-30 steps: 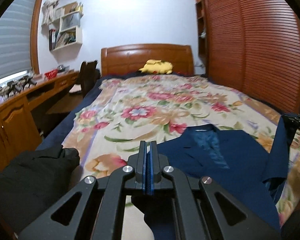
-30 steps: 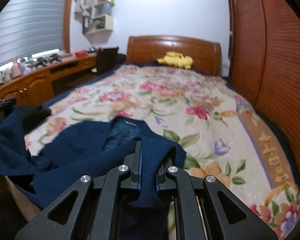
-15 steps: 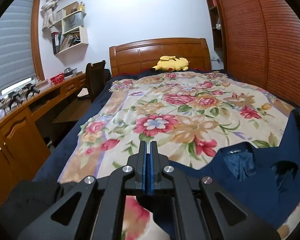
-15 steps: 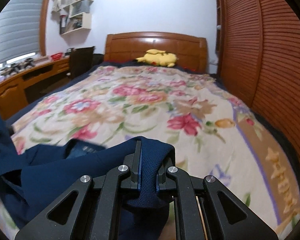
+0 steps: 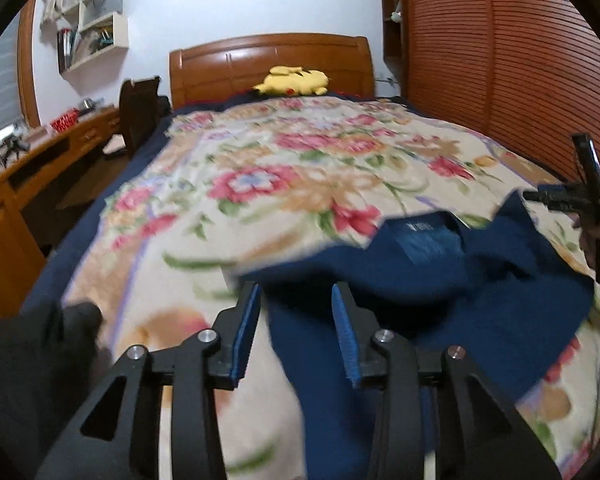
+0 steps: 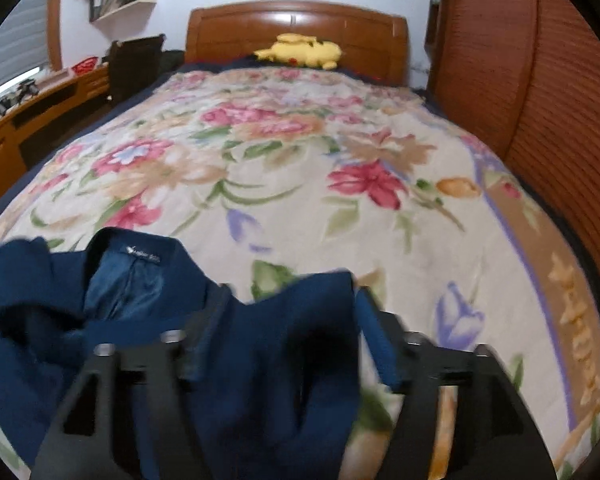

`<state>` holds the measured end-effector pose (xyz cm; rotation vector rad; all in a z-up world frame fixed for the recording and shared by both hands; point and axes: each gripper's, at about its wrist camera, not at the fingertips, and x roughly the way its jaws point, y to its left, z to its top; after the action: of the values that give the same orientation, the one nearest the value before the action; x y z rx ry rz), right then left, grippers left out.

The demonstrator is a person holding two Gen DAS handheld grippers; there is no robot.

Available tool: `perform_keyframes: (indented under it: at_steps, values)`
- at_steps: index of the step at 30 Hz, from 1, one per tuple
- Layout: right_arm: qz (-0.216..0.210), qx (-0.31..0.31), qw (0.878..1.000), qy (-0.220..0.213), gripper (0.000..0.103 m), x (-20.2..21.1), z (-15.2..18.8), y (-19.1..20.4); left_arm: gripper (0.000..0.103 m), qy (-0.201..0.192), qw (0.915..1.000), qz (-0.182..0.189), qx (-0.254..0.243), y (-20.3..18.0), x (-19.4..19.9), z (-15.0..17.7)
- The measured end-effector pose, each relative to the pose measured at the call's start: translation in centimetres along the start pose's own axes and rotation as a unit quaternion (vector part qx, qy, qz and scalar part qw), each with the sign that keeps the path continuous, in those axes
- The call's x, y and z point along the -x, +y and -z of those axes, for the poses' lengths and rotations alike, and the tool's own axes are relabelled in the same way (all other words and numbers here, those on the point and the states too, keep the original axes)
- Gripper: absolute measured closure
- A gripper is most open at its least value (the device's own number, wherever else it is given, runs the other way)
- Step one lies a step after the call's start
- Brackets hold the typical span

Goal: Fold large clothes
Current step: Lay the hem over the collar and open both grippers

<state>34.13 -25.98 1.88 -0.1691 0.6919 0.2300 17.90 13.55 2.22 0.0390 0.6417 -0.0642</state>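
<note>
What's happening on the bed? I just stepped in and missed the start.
A person with a gripper in each hand is laying a navy jacket on the floral bedspread for folding. The jaws of the left gripper and the right gripper have just been opening. The cloth lies between both pairs of pads, no longer pinched, with the collar label facing up.

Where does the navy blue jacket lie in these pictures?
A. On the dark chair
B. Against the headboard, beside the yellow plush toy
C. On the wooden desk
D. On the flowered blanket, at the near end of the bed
D: the navy jacket is spread on the flowered blanket, far from the yellow plush toy.
</note>
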Motion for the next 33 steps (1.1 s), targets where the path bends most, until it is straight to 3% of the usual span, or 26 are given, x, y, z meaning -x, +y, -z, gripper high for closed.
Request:
perform_keyframes:
  at_steps: [2,9,16,24,33]
  values:
    - [-0.002,-0.002,1.000,-0.011,0.025,1.7,0.6,-0.1,0.065,0.007,0.9999,0.010,0.008,-0.6,0.8,2.0]
    - [-0.027,0.031,0.999,-0.001,0.024,6.9,6.7,0.7,0.063,0.010,0.9997,0.020,0.010,-2.6,2.8,6.2]
    - [-0.068,0.016,0.997,0.022,0.024,9.9,11.9,1.2,0.057,0.020,0.9997,-0.002,-0.016,-3.0,2.0,8.2]
    - [-0.039,0.007,0.997,0.065,0.019,8.9,14.8,1.4,0.051,0.041,0.9991,0.006,-0.005,-2.3,0.3,8.6]
    - [-0.103,-0.044,0.990,0.084,0.017,6.9,16.3,1.0,0.055,0.071,0.9962,0.046,0.022,-1.5,-0.9,9.2]
